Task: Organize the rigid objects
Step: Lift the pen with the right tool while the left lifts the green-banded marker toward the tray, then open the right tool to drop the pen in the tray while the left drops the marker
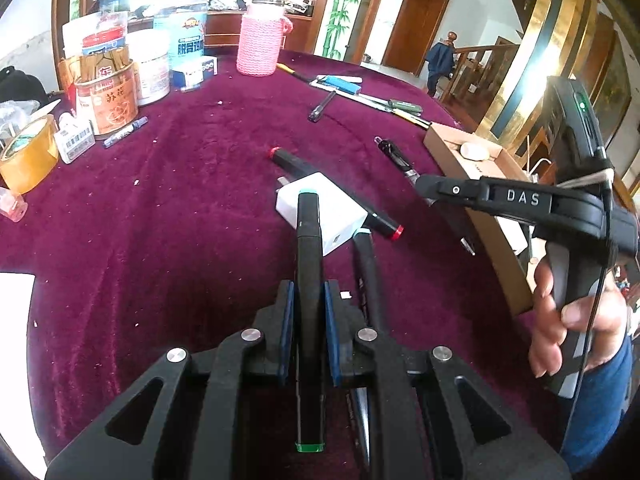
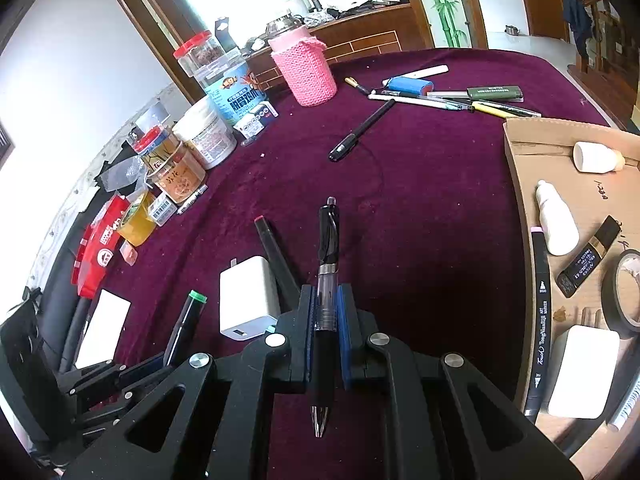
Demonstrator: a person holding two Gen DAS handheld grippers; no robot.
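Note:
My left gripper (image 1: pixel 309 320) is shut on a black marker with a green end cap (image 1: pixel 308 264), held lengthwise above the maroon tablecloth. Just beyond its tip lie a white charger (image 1: pixel 320 212), a red-capped black marker (image 1: pixel 292 162) and another black marker (image 1: pixel 366 264). My right gripper (image 2: pixel 327 320) is shut on a black gel pen (image 2: pixel 328 240), with its tip pointing back toward the camera. The right wrist view shows the left gripper (image 2: pixel 162 362) at lower left with the green-capped marker (image 2: pixel 186 320), beside the charger (image 2: pixel 248 300). The left wrist view shows the right gripper (image 1: pixel 430 194) by the cardboard box (image 1: pixel 444 152).
The cardboard box (image 2: pixel 520 184) at the right holds white bottles, a marker, a tape roll and a white block. A black pen (image 2: pixel 360 130) and several pens (image 2: pixel 440 96) lie farther back. A pink knitted bottle (image 2: pixel 308 72), cans (image 2: pixel 200 136) and a tape roll (image 1: pixel 28 156) crowd the left.

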